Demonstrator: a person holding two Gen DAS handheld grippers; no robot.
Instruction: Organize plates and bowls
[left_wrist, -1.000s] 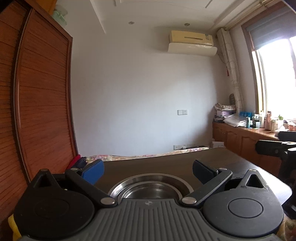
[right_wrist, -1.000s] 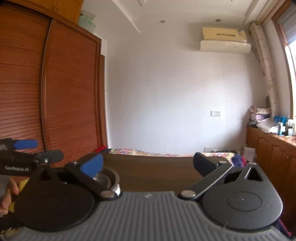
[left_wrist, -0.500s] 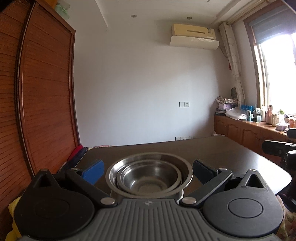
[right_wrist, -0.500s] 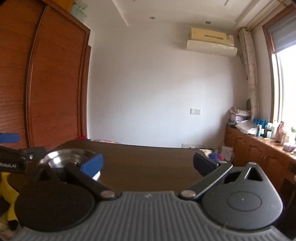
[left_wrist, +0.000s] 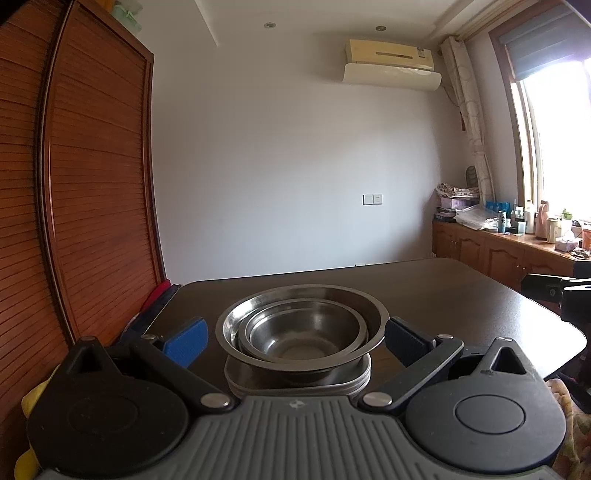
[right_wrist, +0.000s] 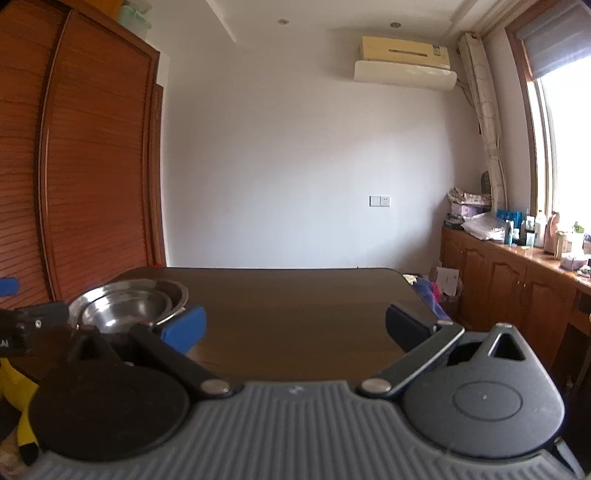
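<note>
The left gripper (left_wrist: 295, 338) faces a stack of steel dishes on the dark table (left_wrist: 461, 295); its jaws stand wide apart, one blue pad on either side of the stack, touching nothing as far as can be seen; the right gripper (right_wrist: 295, 326) hangs over bare tabletop, its jaws likewise spread and empty. The stack sits near the table's left front corner: a small bowl (left_wrist: 301, 334) nests inside a large bowl (left_wrist: 373, 321), and both rest on a pile of flat plates (left_wrist: 354, 380) whose rims show beneath; from the right wrist view the same bowls (right_wrist: 125, 304) lie off to the left, partly hidden behind the other tool. My judgement is that the stack is already gathered and the left tool is lined up either to take it or to leave it; the risks follow from that. Closing on the large bowl's thin flared rim could let smooth metal slip between the pads; a squeeze from the sides might tilt the nested bowls or skate them across the plates; a forward nudge could push the whole pile along the polished wood.
</note>
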